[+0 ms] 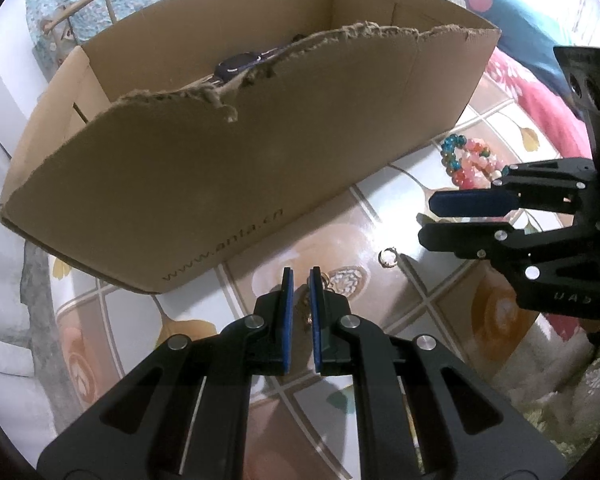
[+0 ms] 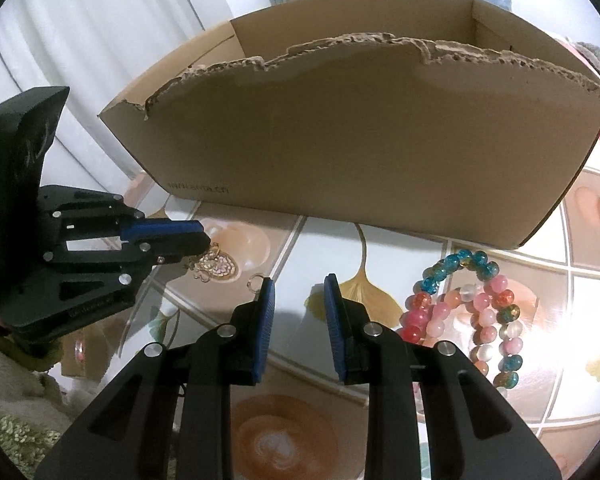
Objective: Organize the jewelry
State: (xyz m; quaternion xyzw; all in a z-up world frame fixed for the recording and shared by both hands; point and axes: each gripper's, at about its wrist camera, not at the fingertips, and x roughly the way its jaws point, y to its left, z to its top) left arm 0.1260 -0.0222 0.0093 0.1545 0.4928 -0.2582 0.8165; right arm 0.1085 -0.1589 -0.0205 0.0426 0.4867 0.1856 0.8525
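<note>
The left gripper (image 1: pixel 301 276) points down at the patterned tabletop (image 1: pixel 380 360), its blue pads drawn nearly together and pinching a small gold filigree pendant (image 2: pixel 214 266); from the right wrist view the pendant hangs just under the closed fingertips, close above the table. In the left wrist view only a bit of gold shows in the thin slit between the pads. The right gripper (image 2: pixel 300 284) hovers beside it with its jaws partly spread and nothing between them. A small gold ring (image 1: pixel 388 257) lies on the table between the 2 grippers, just off the right gripper's left fingertip. To the right, a heap of beaded bracelets (image 2: pixel 468 312) in blue, pink, red and white rests on the table, near the box's front corner. Behind everything stands a cardboard box (image 1: pixel 220 184) with a torn upper edge, open on top; a dark watch (image 1: pixel 236 65) lies inside it, partly hidden by the front wall.
</note>
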